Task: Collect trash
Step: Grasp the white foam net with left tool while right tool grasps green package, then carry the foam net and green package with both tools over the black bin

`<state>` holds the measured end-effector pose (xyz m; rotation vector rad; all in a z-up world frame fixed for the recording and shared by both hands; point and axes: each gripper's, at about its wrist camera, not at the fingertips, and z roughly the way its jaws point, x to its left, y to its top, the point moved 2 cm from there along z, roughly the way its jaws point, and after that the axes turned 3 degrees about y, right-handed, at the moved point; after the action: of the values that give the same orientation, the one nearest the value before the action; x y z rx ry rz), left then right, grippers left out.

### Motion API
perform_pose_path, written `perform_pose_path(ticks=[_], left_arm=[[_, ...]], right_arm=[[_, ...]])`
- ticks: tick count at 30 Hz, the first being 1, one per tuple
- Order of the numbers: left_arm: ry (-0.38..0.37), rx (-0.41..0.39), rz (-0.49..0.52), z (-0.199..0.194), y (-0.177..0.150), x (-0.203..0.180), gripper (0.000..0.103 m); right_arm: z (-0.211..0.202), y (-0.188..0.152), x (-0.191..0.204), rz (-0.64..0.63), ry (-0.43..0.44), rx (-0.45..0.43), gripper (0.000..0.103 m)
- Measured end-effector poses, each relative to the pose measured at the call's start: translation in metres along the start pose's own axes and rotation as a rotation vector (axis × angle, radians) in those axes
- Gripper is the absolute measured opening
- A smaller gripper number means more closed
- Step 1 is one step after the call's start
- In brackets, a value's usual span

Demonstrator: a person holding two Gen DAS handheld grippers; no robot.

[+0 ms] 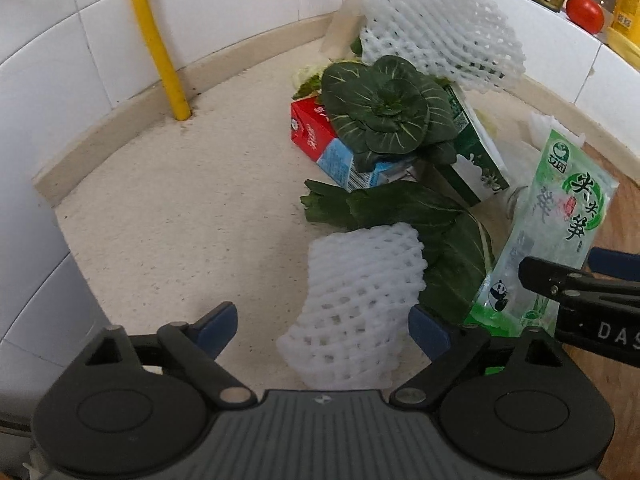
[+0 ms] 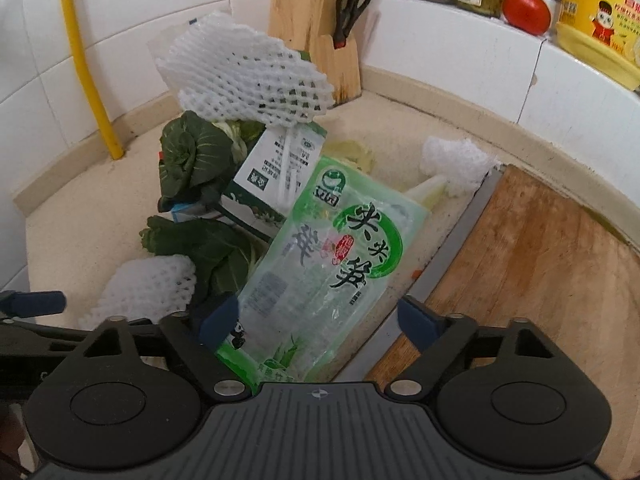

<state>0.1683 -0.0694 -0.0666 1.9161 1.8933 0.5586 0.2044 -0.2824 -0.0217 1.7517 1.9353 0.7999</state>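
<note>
Two grippers are positioned over the trash pile, so I judge this to be the reach-in step. My left gripper (image 1: 322,326) stands wide, its jaws straddling the near foam net (image 1: 356,304) without pressing on it; my right gripper (image 2: 318,320) likewise straddles the green snack pouch (image 2: 332,256), nothing gripped. Next, each should close squarely on its item; both are light and will crumple. Cartons (image 1: 320,140) and leafy greens (image 1: 384,108) lie behind. Surface: speckled countertop (image 1: 180,216), cutting board (image 2: 536,264) alongside, tiled wall (image 1: 60,32) and yellow pipe (image 1: 160,48) beyond.
</note>
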Motion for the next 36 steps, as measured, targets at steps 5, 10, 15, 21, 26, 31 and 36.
perform_pose_path(ticks=[5,10,15,21,26,31,36], left_arm=[[-0.033,0.02,0.007,0.004,0.001,-0.002,0.07],[-0.082,0.035,0.0,0.009,0.0,-0.001,0.056],[-0.102,0.029,-0.014,0.006,0.002,0.007,0.039],[-0.129,0.035,-0.031,0.007,0.007,0.019,0.024],[-0.139,0.032,-0.022,0.007,0.01,0.015,0.017],[-0.17,0.03,-0.031,0.0,0.011,0.012,0.011],[-0.205,0.011,-0.024,-0.013,0.009,0.009,0.01]], right_arm=[[0.007,-0.004,-0.004,0.025,0.032,0.047,0.07],[0.009,-0.004,-0.008,0.039,0.075,0.057,0.056],[0.006,-0.004,-0.017,0.103,0.159,0.038,0.033],[0.004,-0.003,-0.02,0.127,0.203,0.036,0.023],[0.004,-0.005,-0.022,0.152,0.241,0.041,0.019],[-0.004,-0.005,-0.023,0.164,0.291,0.023,0.01],[-0.012,-0.004,-0.026,0.199,0.378,0.017,0.005]])
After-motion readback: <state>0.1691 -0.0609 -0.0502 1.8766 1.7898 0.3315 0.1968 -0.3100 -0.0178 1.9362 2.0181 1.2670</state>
